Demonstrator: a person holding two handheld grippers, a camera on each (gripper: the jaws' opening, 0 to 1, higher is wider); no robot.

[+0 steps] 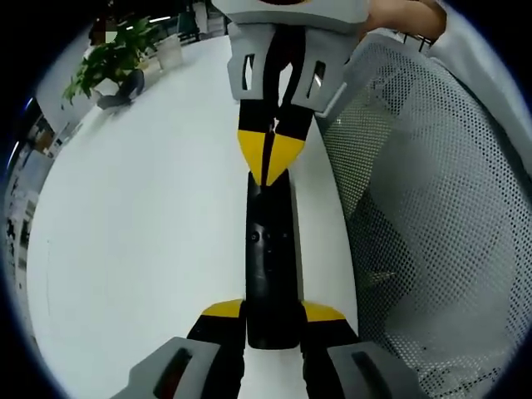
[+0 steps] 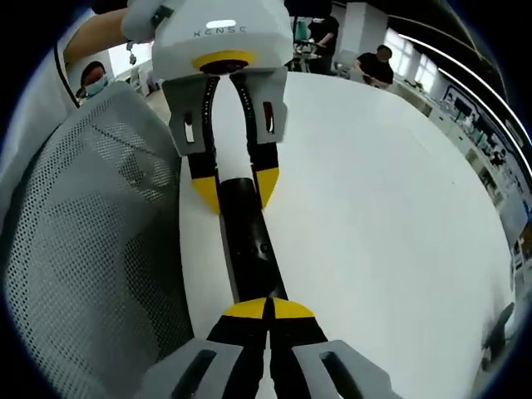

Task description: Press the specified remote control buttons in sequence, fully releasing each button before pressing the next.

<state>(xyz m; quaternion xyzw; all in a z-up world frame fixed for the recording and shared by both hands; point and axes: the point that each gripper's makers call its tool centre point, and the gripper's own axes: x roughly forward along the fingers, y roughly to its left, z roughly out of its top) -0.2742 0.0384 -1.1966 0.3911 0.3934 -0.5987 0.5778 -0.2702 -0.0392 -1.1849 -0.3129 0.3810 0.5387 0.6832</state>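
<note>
Left gripper view: left gripper [image 1: 272,320] is clamping the near end of the remote [image 1: 270,266], jaws on either side of its body, pinning it flat on the white table [image 1: 141,241] right along the table's edge, next to a mesh chair [image 1: 432,208]. Right gripper [image 1: 271,162] is coming in from the opposite end, its yellow tips pinched together into a single point and sitting at the remote's far end. Right gripper view is showing the same from the other side: right gripper [image 2: 268,312] with jaws closed tight, holding nothing, tips over the remote [image 2: 249,241], left gripper [image 2: 235,189] straddling the far end. Can't tell whether the tips are actually touching a button or just hovering above. I'm reading this as a press step in hand: one claw steadying, the other acting as a poker. Next move is calling for a short push onto the target button, then a full lift clear before shifting along the remote to the next button.
</note>
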